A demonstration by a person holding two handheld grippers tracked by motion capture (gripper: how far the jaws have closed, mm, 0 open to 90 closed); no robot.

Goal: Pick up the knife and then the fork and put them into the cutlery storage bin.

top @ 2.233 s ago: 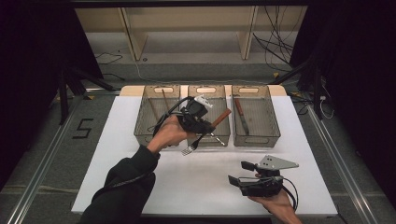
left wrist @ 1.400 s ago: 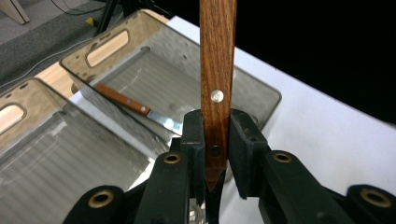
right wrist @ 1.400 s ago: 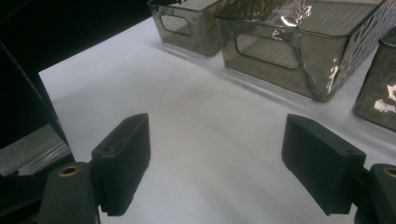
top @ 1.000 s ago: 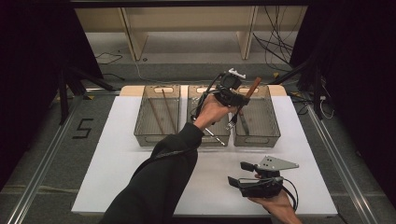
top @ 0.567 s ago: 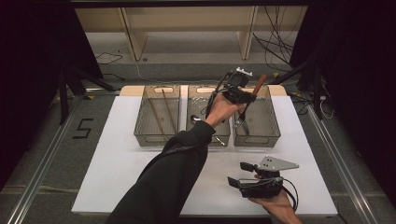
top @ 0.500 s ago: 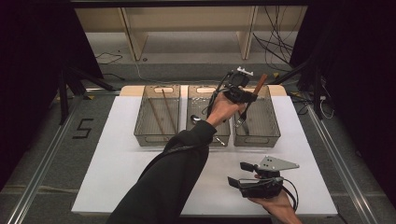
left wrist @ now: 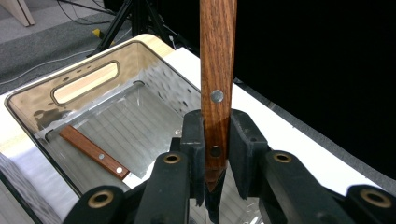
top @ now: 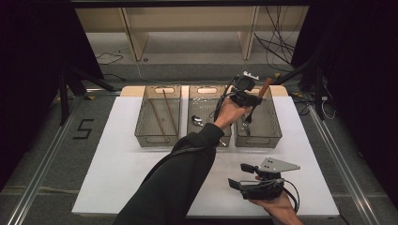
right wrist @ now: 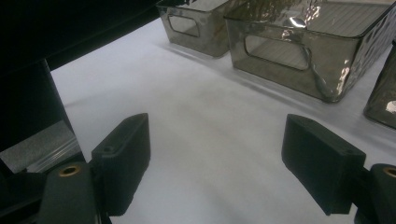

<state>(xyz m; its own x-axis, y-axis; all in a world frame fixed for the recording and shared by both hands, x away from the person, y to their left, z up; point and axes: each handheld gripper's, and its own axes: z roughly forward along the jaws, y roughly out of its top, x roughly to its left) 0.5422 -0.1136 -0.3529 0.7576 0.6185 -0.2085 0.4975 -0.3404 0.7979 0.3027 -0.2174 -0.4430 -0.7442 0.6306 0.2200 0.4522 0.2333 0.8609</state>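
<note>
Wood-handled fork [top: 256,102] sits pinched in my left gripper [left wrist: 216,154], hanging over the bin [top: 277,123] at two o'clock, where another wooden handle [left wrist: 94,152] already lies. I judge only the drop remains. My right gripper [right wrist: 219,168] rests at five o'clock, jaws spread, empty.

It looks like a lab: black curtains [top: 28,70], floor rails [top: 37,168], loose cables [top: 277,28], white table [top: 117,168].
</note>
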